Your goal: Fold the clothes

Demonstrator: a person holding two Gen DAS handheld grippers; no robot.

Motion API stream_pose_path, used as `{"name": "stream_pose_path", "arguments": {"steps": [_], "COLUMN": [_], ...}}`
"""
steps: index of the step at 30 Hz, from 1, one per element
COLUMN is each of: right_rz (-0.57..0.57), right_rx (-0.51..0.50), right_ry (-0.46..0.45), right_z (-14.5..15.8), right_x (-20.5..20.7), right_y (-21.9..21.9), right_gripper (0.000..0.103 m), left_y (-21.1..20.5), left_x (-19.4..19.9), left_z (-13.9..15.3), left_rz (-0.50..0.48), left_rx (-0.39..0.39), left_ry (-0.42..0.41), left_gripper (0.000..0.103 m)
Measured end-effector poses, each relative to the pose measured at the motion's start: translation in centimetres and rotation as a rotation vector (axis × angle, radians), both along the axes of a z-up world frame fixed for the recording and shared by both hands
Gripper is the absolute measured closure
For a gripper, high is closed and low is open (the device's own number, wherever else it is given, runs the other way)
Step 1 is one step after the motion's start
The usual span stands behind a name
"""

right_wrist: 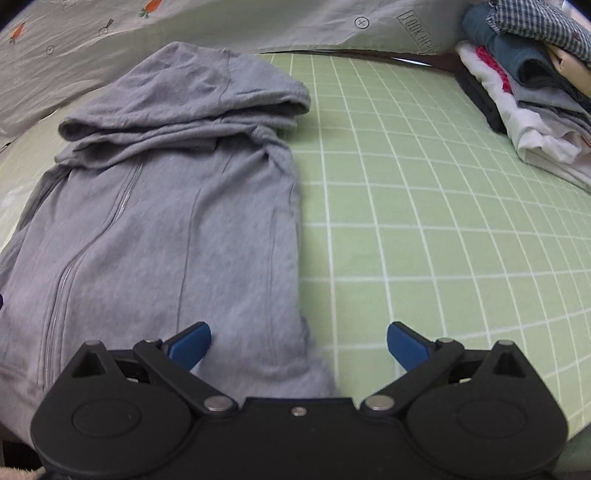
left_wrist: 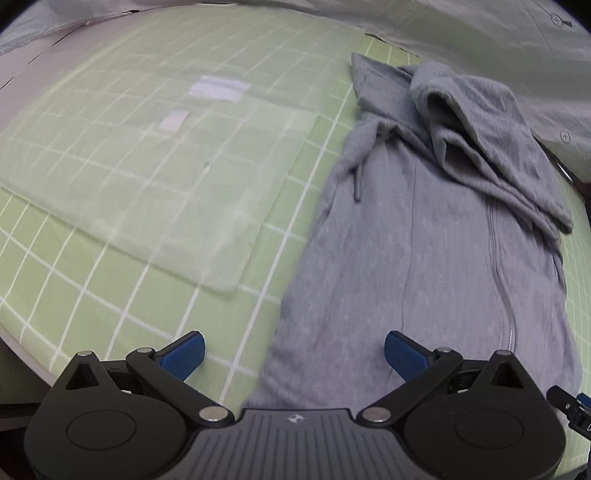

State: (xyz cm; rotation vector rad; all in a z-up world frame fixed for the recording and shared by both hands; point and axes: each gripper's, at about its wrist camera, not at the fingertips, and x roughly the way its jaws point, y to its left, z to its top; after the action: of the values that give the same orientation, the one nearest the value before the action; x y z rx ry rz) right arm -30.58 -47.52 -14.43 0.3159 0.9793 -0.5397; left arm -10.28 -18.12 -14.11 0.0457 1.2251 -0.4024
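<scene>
Grey knit made up the hoodie (left_wrist: 424, 236), which lay flat on a green mat (left_wrist: 110, 258) ruled with white grid lines. It had been narrowed to a long strip, both side edges straight, with the zip (left_wrist: 498, 266) running down its length and the hood (left_wrist: 480, 140) bunched in loose folds at the far end. A drawcord (left_wrist: 358, 181) trailed from the neck onto the body. In the left wrist view the hoodie filled the right half of the frame, and its left edge ran between the blue fingertips (left_wrist: 184, 354) of the left gripper (left_wrist: 294, 354). That gripper's jaws stood wide apart and held nothing; the left finger was over bare mat, the right one over the cloth. A pale translucent sheet (left_wrist: 159, 192) lay on the mat to the left of the hoodie, apart from it, with two whitish patches showing on it. A sliver of the other tool showed at the lower right corner of that view. In the right wrist view the hoodie (right_wrist: 166, 221) filled the left half, and its right edge passed between the fingers of the right gripper (right_wrist: 299, 345), whose jaws were likewise spread wide and empty, one fingertip (right_wrist: 190, 345) over the hem area and the other over mat (right_wrist: 424, 240). A stack (right_wrist: 524, 92) of folded clothes sat at the far right of the mat, well apart from the hoodie. Pale printed fabric (right_wrist: 221, 22) lay beyond the mat's far edge. Both views were slightly blurred.
</scene>
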Motion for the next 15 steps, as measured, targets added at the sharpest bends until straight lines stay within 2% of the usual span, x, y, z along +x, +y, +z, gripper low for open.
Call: {"name": "stream_pose_path", "arguments": {"steps": [2, 7, 12, 15], "right_rz": [0.014, 0.034, 0.004, -0.02], "right_rx": [0.01, 0.012, 0.044, 0.064], "right_ry": [0.005, 0.015, 0.021, 0.025], "right_z": [-0.2, -0.4, -0.6, -0.5], "right_x": [-0.2, -0.5, -0.9, -1.0], "right_y": [0.5, 1.6, 2.0, 2.1], "right_gripper": [0.0, 0.0, 0.0, 0.003], "left_y": [-0.1, -0.5, -0.7, -1.0], "left_x": [-0.7, -2.2, -2.8, -2.9], "left_z": [0.0, 0.2, 0.3, 0.4], "left_rz": [-0.024, -0.099, -0.144, -0.165], "left_rx": [0.002, 0.018, 0.028, 0.026], "left_ry": [-0.007, -0.036, -0.049, -0.051], "left_gripper": [0.002, 0.013, 0.018, 0.026]}}
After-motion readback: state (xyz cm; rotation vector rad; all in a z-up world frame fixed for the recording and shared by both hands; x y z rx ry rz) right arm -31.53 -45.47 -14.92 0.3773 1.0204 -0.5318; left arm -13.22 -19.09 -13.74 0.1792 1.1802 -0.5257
